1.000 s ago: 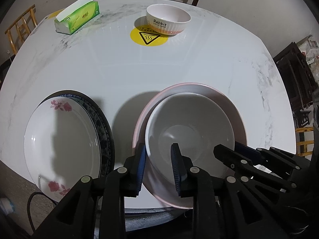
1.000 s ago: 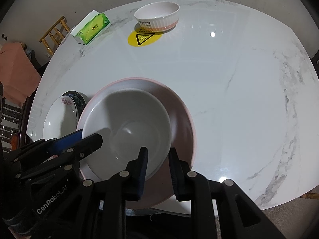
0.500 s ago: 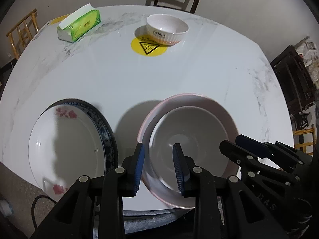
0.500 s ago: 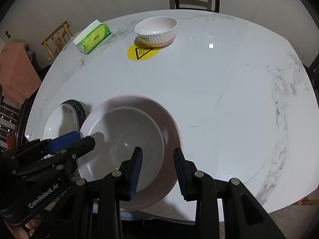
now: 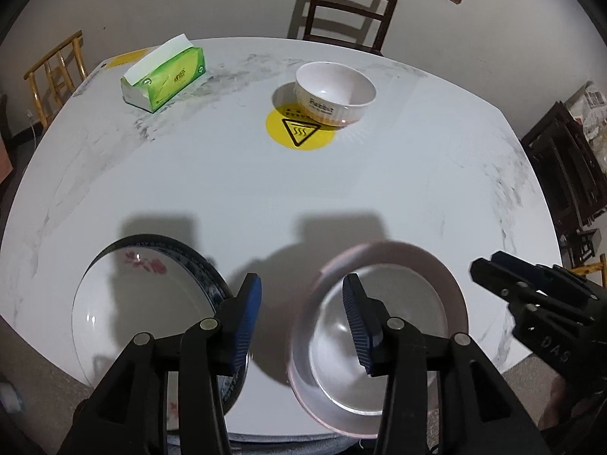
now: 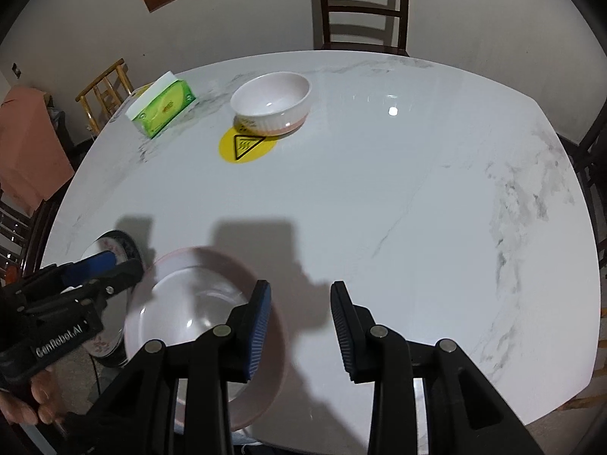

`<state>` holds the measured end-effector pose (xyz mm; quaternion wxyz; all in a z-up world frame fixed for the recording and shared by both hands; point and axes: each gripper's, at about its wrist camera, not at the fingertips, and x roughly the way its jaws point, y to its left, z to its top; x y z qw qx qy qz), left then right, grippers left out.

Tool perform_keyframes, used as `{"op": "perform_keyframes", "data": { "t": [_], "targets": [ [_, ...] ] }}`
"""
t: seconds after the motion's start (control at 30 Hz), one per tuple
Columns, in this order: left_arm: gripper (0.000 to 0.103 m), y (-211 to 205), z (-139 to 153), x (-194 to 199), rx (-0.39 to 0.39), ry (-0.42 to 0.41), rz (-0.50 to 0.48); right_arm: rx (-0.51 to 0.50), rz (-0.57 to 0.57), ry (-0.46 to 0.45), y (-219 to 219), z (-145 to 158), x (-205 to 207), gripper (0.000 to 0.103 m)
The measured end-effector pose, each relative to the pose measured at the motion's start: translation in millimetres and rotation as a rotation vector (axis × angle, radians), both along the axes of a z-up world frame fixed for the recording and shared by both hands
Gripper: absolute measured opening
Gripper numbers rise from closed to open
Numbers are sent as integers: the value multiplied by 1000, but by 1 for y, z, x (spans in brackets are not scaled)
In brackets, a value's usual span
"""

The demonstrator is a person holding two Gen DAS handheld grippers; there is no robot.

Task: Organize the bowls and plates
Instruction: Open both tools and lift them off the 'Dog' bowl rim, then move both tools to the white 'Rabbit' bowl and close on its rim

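A white bowl (image 5: 341,345) sits nested inside a larger pink-rimmed bowl (image 5: 425,265) at the table's near edge; the pair also shows in the right wrist view (image 6: 182,303). My left gripper (image 5: 301,318) is open and empty above the pink bowl's left rim. My right gripper (image 6: 299,322) is open and empty just right of the bowls. A floral white plate (image 5: 125,303) lies stacked on a dark blue-rimmed plate (image 5: 212,276) at the near left. A ribbed white bowl (image 5: 335,93) stands at the far side, also in the right wrist view (image 6: 271,100).
A yellow warning sticker (image 5: 301,132) lies on the white marble table (image 5: 227,189) beside the ribbed bowl. A green tissue box (image 5: 165,76) sits at the far left. Wooden chairs (image 5: 345,3) stand around the table. The right gripper shows at the left view's right edge (image 5: 531,295).
Both grippers let go of the bowls, opened wide and pulled back and up. The white bowl now rests inside the pink-rimmed bowl on the table.
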<state>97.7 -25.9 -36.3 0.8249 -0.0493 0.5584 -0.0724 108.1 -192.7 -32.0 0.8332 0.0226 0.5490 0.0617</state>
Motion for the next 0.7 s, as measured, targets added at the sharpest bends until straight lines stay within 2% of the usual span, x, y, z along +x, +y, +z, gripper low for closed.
{"op": "perform_keyframes", "data": {
  "t": [0.3,0.57,0.7],
  "targets": [
    [43,8,-12,40,47,19,48,-47,3,24,-18,-12,41,33],
    [43,11,-22,86,62,31,82,13,27,33,-24,-25,87,33],
    [43,13,-23,115,34,37,104,30,40,24,-22,-24,115,33]
  ]
}}
